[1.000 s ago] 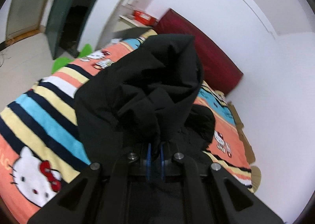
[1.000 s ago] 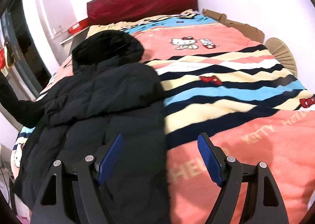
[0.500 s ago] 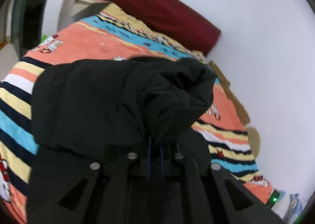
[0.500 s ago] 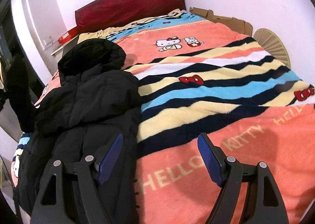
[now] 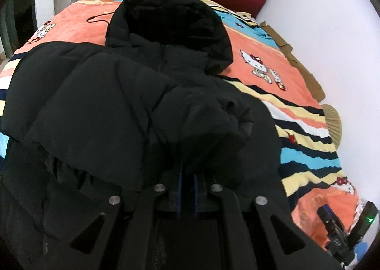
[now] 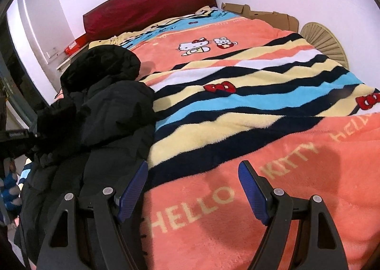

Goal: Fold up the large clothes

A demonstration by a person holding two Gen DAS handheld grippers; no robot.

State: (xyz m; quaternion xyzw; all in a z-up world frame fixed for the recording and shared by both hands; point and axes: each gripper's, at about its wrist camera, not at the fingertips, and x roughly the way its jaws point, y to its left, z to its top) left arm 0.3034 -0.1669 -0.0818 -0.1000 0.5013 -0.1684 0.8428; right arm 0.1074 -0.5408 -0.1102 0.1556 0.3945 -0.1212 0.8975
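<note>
A black hooded puffer jacket (image 5: 114, 94) lies on the Hello Kitty blanket (image 5: 273, 63), hood (image 5: 171, 20) toward the headboard. My left gripper (image 5: 186, 175) is shut on a sleeve of the jacket, laid across the jacket's chest. In the right wrist view the jacket (image 6: 106, 113) is bunched along the bed's left side. My right gripper (image 6: 193, 187) is open and empty, low over the orange part of the blanket (image 6: 237, 127), its left finger (image 6: 133, 184) at the jacket's edge. The left gripper's body shows at the left edge of the right wrist view (image 6: 16, 137).
A dark red headboard (image 6: 152, 2) stands against the white wall. Flattened cardboard (image 6: 261, 13) and a beige fan (image 6: 325, 42) lie along the bed's right side by the wall. A red box (image 6: 76, 44) sits on a shelf at the left.
My left gripper has carried the sleeve from the bed's left side over the jacket and lowered it across the chest. My right gripper has drifted slightly right, still open.
</note>
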